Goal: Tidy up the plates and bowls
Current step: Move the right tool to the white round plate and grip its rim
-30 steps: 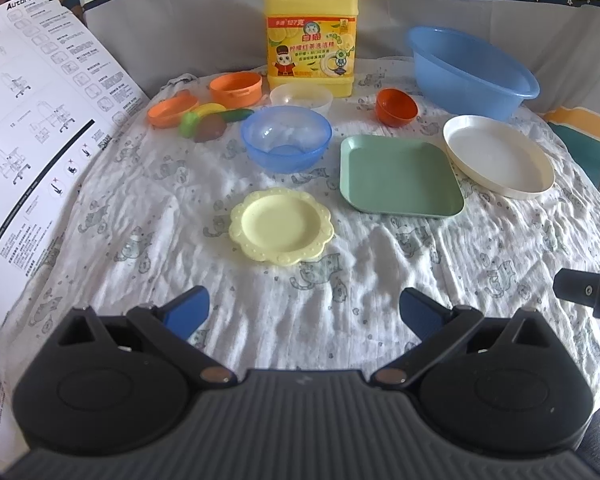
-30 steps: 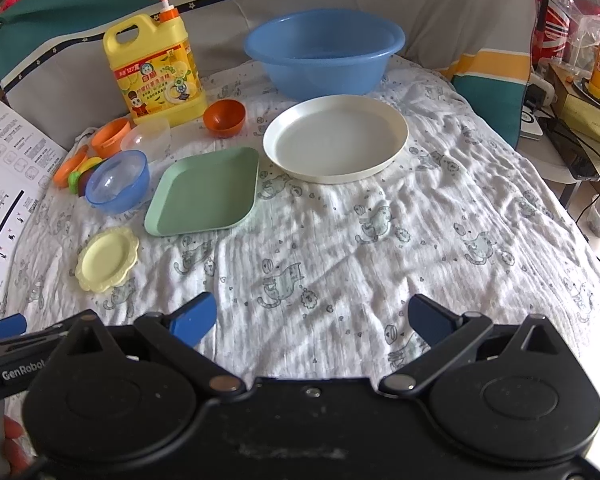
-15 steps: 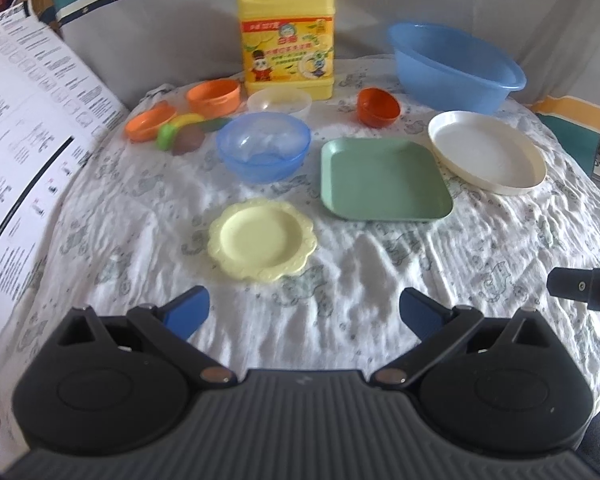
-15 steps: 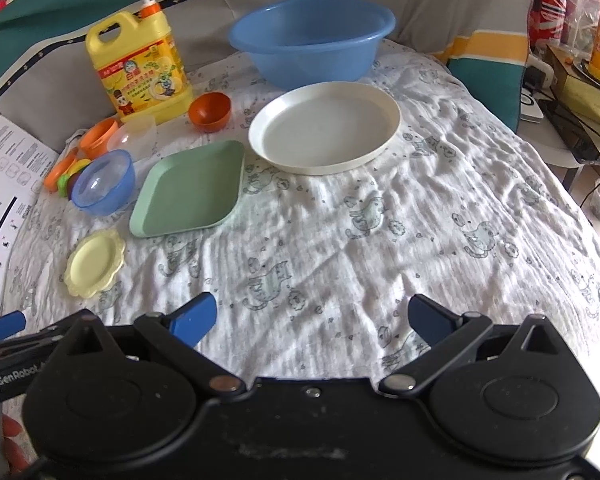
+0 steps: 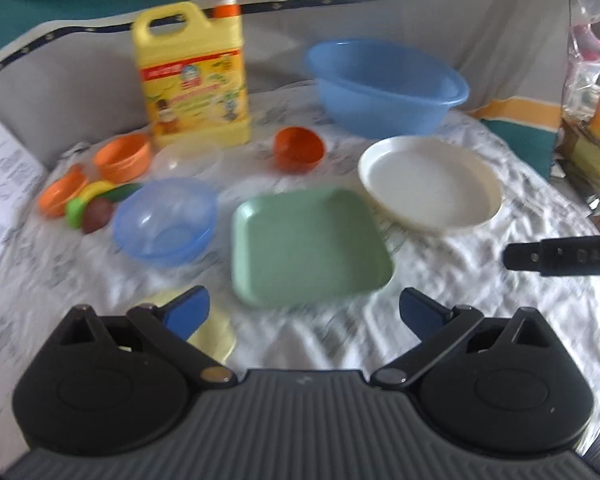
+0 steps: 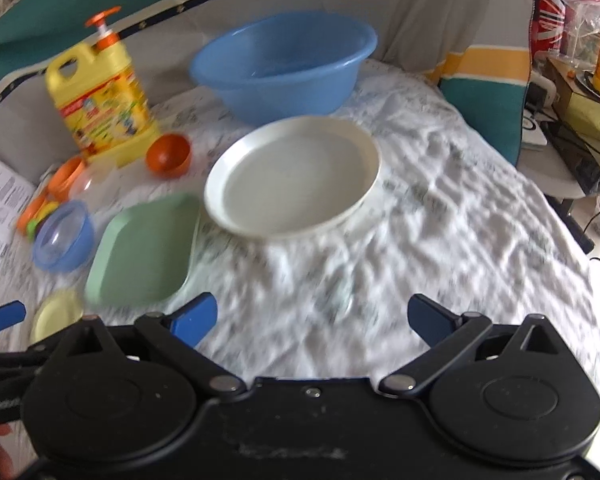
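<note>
The left gripper (image 5: pixel 304 308) is spread wide with nothing between its blue tips, low in the frame. The small yellow plate (image 5: pixel 214 336) lies partly hidden under its left tip. Just above centre sits the green square plate (image 5: pixel 308 244), flat, one corner toward the camera. The right gripper (image 6: pixel 312 316) also gapes empty; above it the round white plate (image 6: pixel 292 176) lies flat, the blue basin (image 6: pixel 284 68) behind it, the blue bowl (image 6: pixel 62 236) at mid left.
</note>
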The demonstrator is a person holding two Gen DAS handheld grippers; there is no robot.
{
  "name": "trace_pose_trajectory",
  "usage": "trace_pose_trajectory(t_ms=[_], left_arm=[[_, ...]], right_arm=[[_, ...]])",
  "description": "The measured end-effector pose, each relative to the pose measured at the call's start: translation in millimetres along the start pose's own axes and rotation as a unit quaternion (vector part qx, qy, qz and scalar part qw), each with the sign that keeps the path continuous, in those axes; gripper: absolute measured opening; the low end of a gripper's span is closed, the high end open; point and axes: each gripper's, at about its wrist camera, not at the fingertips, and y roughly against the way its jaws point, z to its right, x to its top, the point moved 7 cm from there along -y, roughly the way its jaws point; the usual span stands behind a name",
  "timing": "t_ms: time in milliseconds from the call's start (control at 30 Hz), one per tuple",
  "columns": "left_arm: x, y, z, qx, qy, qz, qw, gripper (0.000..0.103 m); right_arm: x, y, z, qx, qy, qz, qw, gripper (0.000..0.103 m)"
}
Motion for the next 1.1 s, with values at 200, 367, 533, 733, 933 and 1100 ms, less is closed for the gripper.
trace_pose_trajectory(t_ms=[200, 367, 533, 733, 933, 1100], left_arm=[[30, -33, 13, 0.009, -0.019, -0.012, 0.9997, 0.103], [51, -62, 25, 0.013, -0.03, -0.02, 0.9993, 0.103], [68, -86, 38, 0.01, -0.044, -0.022, 0.9988, 0.103], [87, -110, 55, 0.005, -0.062, -0.016, 0.9979, 0.103], [99, -138, 78, -0.014, -0.071, -0.03, 0.9969, 0.088], [101, -153, 105, -0.041, -0.091, -0.04, 0.9942, 0.086]], right_arm=[[41, -30, 28, -0.012, -0.025, 0.024, 0.999, 0.091], [71, -66, 49, -0.023, -0.036, 0.023, 0.999, 0.082], [82, -102, 58, -0.021, -0.043, 0.007, 0.999, 0.047], [73, -119, 66, -0.017, -0.043, -0.001, 0.999, 0.017], [58, -105, 78, -0.018, -0.03, 0.0, 0.999, 0.016], [50, -96, 93, -0.013, -0.033, -0.004, 0.999, 0.016]])
